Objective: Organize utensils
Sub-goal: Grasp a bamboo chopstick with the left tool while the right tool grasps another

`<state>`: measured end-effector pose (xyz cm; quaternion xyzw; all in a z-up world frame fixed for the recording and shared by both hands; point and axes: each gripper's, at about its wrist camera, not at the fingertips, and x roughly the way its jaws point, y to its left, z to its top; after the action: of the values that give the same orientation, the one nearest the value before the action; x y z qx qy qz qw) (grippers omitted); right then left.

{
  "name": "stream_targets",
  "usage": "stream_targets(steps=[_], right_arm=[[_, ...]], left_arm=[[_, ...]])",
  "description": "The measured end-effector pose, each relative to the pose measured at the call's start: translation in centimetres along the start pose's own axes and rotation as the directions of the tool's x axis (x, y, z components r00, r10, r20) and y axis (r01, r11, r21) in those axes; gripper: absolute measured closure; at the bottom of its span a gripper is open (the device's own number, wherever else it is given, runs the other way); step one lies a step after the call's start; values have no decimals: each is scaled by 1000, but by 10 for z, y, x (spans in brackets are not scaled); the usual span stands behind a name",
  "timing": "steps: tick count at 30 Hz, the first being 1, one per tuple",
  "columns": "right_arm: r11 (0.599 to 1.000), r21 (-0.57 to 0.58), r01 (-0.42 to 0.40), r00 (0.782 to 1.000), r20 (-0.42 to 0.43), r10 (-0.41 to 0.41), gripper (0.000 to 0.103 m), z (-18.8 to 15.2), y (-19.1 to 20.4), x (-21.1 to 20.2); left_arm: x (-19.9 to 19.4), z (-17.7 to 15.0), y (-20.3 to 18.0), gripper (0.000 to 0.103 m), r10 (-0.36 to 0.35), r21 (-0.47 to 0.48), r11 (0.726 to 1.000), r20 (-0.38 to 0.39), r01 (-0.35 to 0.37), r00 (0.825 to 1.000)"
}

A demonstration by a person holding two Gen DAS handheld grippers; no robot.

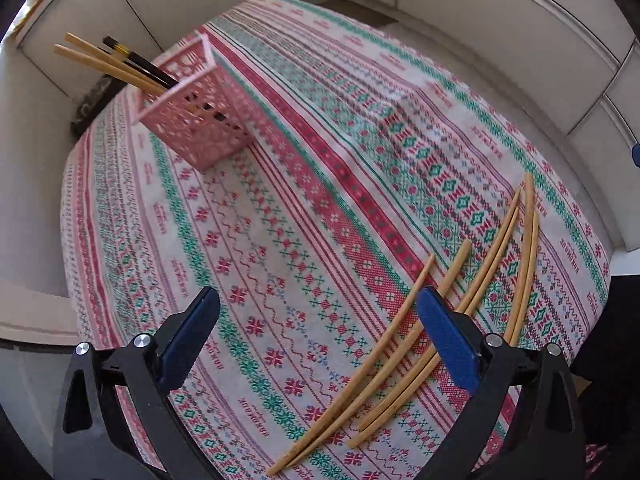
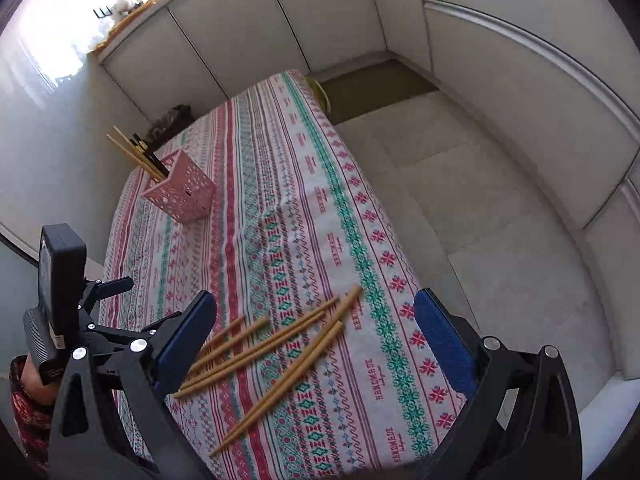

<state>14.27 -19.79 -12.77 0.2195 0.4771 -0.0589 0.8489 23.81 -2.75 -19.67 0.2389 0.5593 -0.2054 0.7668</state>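
Note:
Several bamboo chopsticks point(image 1: 404, 344) lie loose on the patterned tablecloth, also in the right wrist view point(image 2: 280, 352). A pink perforated holder point(image 1: 196, 120) stands at the far left of the table with two bamboo chopsticks point(image 1: 108, 64) and dark ones in it; it shows in the right wrist view too point(image 2: 180, 192). My left gripper point(image 1: 318, 304) is open and empty above the cloth, its right finger over the loose chopsticks. My right gripper point(image 2: 316, 308) is open and empty above the loose chopsticks. The left gripper's body shows in the right wrist view point(image 2: 68, 312).
The table point(image 2: 280, 160) is covered with a red, green and white cloth. White cabinet panels point(image 2: 240, 32) stand behind it. A pale floor point(image 2: 480, 220) lies past the table's right edge. A dark object point(image 1: 92, 100) sits behind the holder.

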Motion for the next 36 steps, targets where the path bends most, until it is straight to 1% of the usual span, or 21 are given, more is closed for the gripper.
stream_targets(steps=[2,5,7,9,10,13,16,20,22,24,25,26,27,28,31,33,35,36], right_arm=[[1000,6,-6,1000,-27,6,7,-2,-4,3],[999,26,-30,996,-79,32,7,-1,-9,10],[997,52,-60,992,-110,65,7,-1,-11,14],[993,78,-84,987,-130,93,7,-1,-13,16],[991,92,-94,985,-138,106,7,-1,-14,17],[986,125,-110,979,-160,130,7,-1,-17,21],[982,148,-118,976,-167,143,7,-1,-18,23],[983,147,-109,976,-170,134,7,-2,-16,25],[983,147,-107,975,-178,133,7,-2,-15,27],[984,148,-100,975,-183,126,7,-2,-16,28],[984,151,-95,975,-186,123,7,-3,-16,29],[983,158,-92,974,-190,121,7,-3,-16,30],[982,164,-89,973,-196,121,7,-3,-16,31],[982,169,-86,972,-204,120,7,-3,-16,33],[985,170,-43,970,-229,82,7,-6,-10,41],[984,175,18,970,-242,25,13,-7,-7,49],[983,173,57,961,-276,-7,33,-9,-2,60],[983,176,58,956,-294,-3,37,-10,0,66]], left_arm=[[15,0,-1,47,-54,2,998,-59,55,997],[30,-1,-7,57,-55,35,998,-102,59,993],[36,-3,-10,60,-74,46,996,-119,80,990],[38,-3,-11,61,-81,56,995,-120,88,989],[37,-3,-11,63,-90,59,994,-121,98,989],[38,-5,-11,68,-99,69,992,-123,108,988],[31,-4,-7,68,-108,62,991,-102,115,989],[14,-4,-10,68,-148,76,985,-73,154,986],[15,-3,-18,68,-148,89,984,-93,156,985],[26,-6,-22,68,-137,102,983,-130,150,982],[31,-7,-22,63,-119,109,985,-140,135,983],[31,-7,-21,63,-116,108,986,-127,130,985],[31,-6,-16,63,-133,87,986,-132,145,982],[30,-6,-13,67,-151,69,985,-127,160,980],[27,-7,-3,94,-160,11,987,-89,162,983],[22,-9,6,97,-168,-38,985,-61,166,984],[6,-13,22,99,-161,-82,983,7,161,987],[-8,-13,33,99,-167,-112,979,52,172,985]])
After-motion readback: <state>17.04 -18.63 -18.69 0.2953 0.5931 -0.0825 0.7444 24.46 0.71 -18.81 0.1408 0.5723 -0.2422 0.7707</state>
